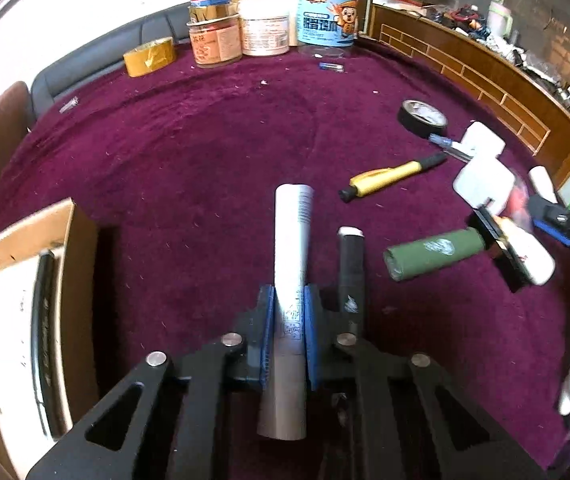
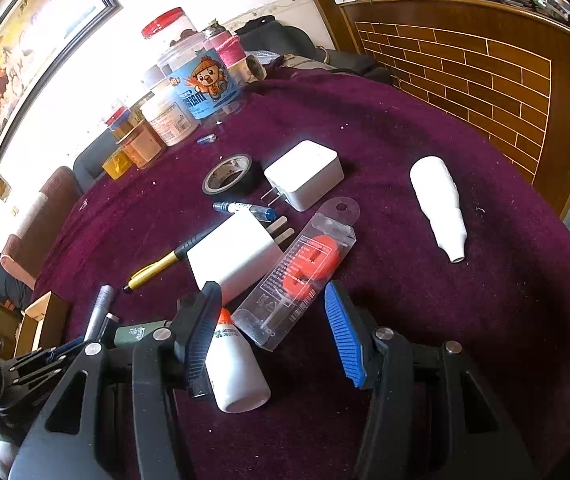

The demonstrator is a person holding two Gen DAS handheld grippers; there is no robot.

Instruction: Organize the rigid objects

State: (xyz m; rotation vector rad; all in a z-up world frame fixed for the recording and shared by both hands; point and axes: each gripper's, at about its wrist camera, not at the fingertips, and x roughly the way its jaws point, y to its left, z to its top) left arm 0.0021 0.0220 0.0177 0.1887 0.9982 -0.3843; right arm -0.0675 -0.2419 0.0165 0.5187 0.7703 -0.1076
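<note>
My left gripper [image 1: 289, 332] is shut on a long white tube [image 1: 291, 248], which points away over the purple tablecloth [image 1: 189, 152]. A black tube [image 1: 351, 276] lies just right of it, and a green cylinder [image 1: 433, 254] farther right. My right gripper [image 2: 273, 336] is open. A white bottle with an orange cap [image 2: 237, 372] lies by its left pad, untouched by either pad. A clear pack with an orange part [image 2: 297, 272] lies just ahead of the jaws. Beyond are two white chargers [image 2: 237, 256] [image 2: 305, 174] and a yellow pen [image 2: 157, 268].
An open cardboard box [image 1: 25, 240] stands at the table's left edge. Jars and tubs [image 1: 265, 28] and a yellow tape roll [image 1: 149, 56] line the far side. Black tape [image 2: 227, 178], a blue marker [image 2: 245, 210] and a white conical bottle [image 2: 439, 208] lie on the cloth.
</note>
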